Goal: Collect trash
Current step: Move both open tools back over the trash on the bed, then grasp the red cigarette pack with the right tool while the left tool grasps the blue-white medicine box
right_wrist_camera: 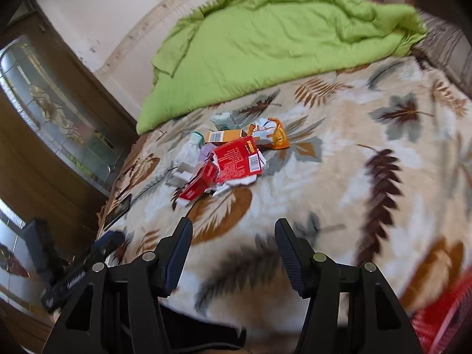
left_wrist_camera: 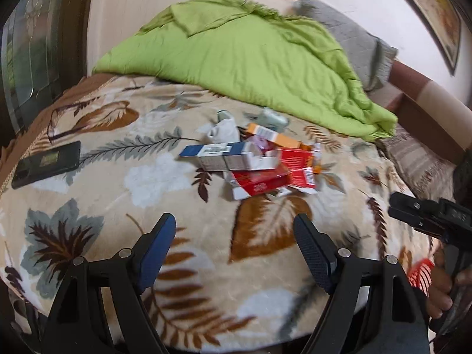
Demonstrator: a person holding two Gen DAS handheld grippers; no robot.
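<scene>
left claw (left_wrist_camera: pixel 234 221) wide open, empty | right claw (right_wrist_camera: pixel 233 225) half open, empty | trash pile (left_wrist_camera: pixel 250 159) mid-bed, clear of both | risk: loose flat cartons slip or scatter; phone (left_wrist_camera: pixel 47 163) at left edge mistaken for trash

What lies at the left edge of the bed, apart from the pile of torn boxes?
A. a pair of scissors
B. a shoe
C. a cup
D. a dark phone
D: a dark phone lies flat on the leaf-print blanket, well left of the pile of torn boxes.
</scene>
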